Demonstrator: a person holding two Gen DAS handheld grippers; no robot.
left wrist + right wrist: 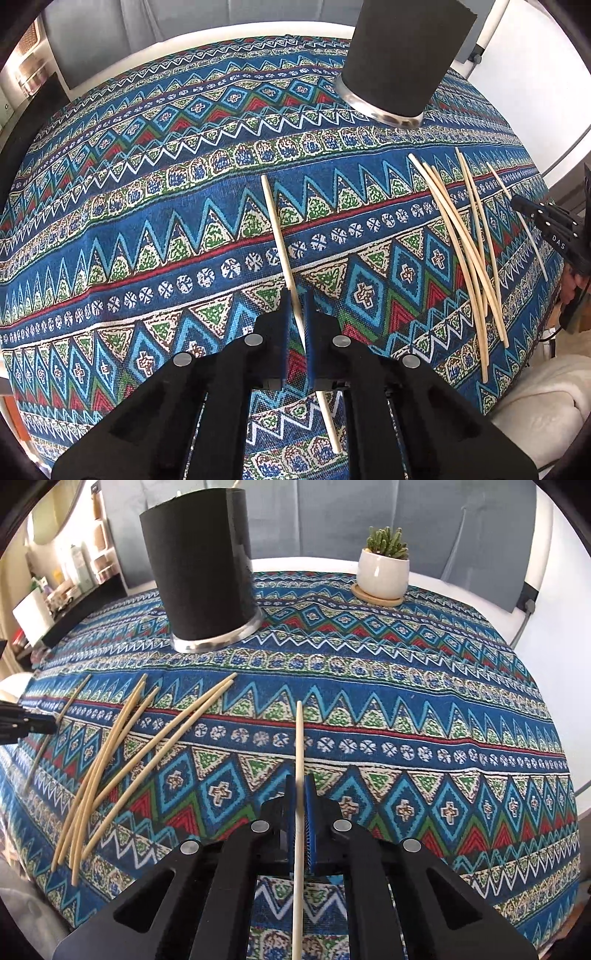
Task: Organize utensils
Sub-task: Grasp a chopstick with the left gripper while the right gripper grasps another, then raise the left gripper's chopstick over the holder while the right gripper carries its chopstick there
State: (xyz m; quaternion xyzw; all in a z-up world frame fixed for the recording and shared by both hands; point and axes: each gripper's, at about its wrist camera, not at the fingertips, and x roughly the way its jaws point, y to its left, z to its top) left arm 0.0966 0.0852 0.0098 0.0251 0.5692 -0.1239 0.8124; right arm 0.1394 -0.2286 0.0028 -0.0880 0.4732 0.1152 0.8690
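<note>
My left gripper [298, 295] is shut on a pale wooden chopstick [279, 236] that runs up and slightly left from between its blue pads, over the patterned tablecloth [147, 221]. My right gripper [300, 779] is shut on another chopstick [300, 734] that points straight away from the camera. Several loose chopsticks [469, 251] lie in a fan between the two grippers, the same heap [118, 746] showing in the right wrist view. A tall black cylindrical holder [203, 568] stands upright beyond them, also at the top of the left wrist view as the holder [399, 62].
A small cactus in a white pot [382, 572] sits on a wooden coaster at the far right of the round table. The right gripper [519, 202] pokes in at the left view's right edge. Shelves with bottles [74, 572] stand off the table's left.
</note>
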